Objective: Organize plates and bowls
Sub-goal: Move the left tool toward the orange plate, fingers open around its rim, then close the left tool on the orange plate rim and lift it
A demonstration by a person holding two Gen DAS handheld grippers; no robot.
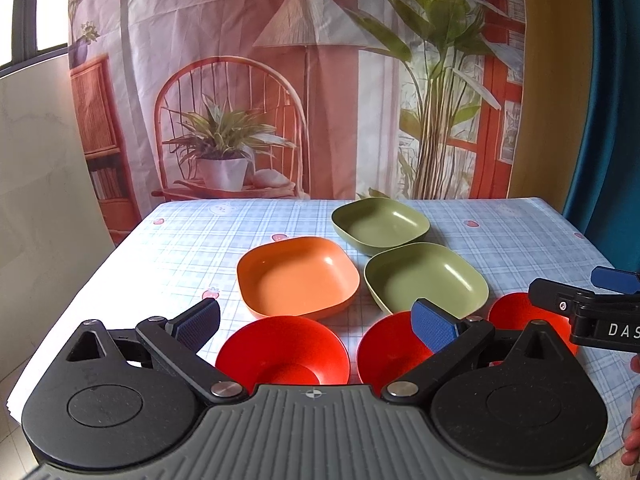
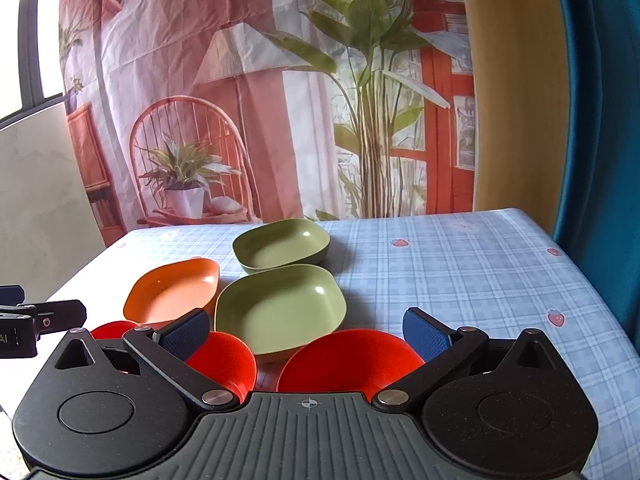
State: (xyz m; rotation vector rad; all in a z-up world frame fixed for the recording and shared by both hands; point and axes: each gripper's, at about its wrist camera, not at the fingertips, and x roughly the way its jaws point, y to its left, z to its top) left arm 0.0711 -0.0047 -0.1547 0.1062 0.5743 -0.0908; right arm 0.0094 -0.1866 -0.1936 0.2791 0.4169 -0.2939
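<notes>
Three red round bowls stand in a row at the near edge of the table: left [image 1: 282, 352], middle [image 1: 390, 350] and right [image 1: 516, 312]. Behind them lie an orange square plate [image 1: 296, 276] and two green square plates, near [image 1: 424, 276] and far [image 1: 380, 226]. My left gripper [image 1: 316, 324] is open above the left red bowl, holding nothing. My right gripper [image 2: 307, 332] is open over the right red bowl [image 2: 348, 356], also holding nothing. The near green plate [image 2: 280, 308] sits just beyond it. The right gripper [image 1: 568, 282] partly hides the right bowl in the left wrist view.
The table [image 2: 460, 272] wears a blue checked cloth with strawberry prints, bare on its right half. A printed backdrop [image 1: 280, 80] hangs behind it, a teal curtain [image 2: 600, 120] at the right and a white panel [image 1: 36, 160] at the left. A hand [image 1: 634, 440] shows at the right edge.
</notes>
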